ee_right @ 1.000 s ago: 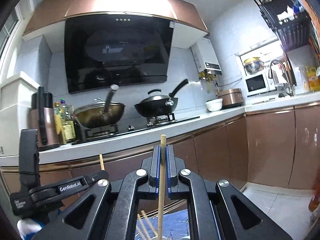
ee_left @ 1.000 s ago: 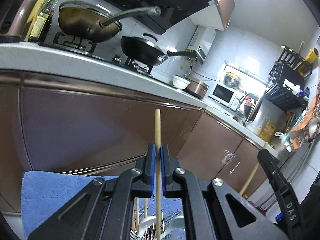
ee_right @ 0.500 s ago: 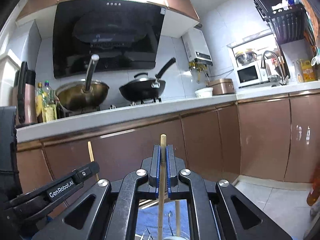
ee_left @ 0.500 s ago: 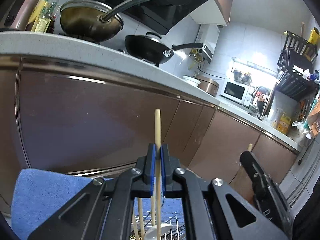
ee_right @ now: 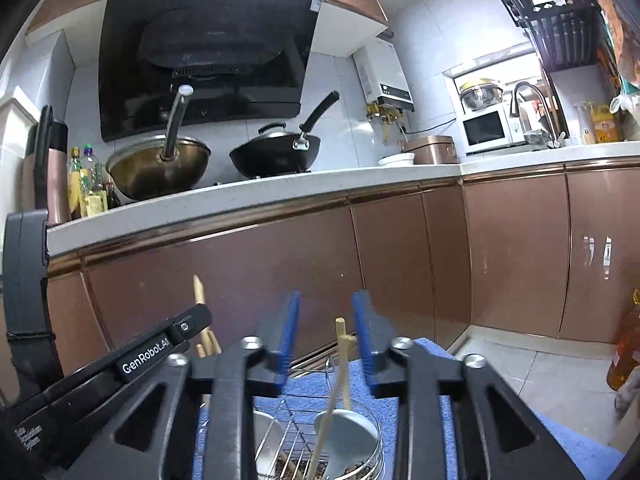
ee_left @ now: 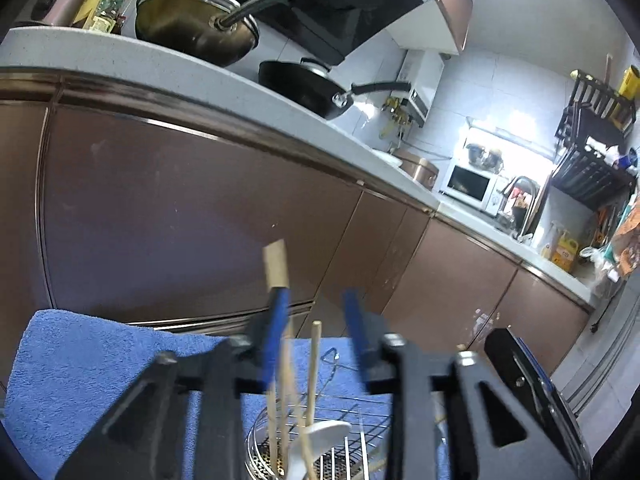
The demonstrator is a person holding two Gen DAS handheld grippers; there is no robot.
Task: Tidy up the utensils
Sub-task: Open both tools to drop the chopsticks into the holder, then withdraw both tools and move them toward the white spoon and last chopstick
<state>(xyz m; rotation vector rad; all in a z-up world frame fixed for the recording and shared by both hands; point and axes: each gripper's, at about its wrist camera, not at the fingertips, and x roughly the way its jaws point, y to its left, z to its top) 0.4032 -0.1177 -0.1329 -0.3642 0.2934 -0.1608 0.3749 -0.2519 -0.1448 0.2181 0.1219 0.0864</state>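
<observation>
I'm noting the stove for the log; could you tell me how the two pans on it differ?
The brass-coloured wok is golden and uncovered, while the black frying pan carries a lid. The wok's handle is shiny metal and rises steeply; the frying pan's is black and angled right. Both sit on the stove.

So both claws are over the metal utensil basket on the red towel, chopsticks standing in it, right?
Not quite. The towel under the wire utensil basket is blue, not red, as the right wrist view shows. The rest holds: both claws are above the basket, and chopsticks stand in it.
</observation>
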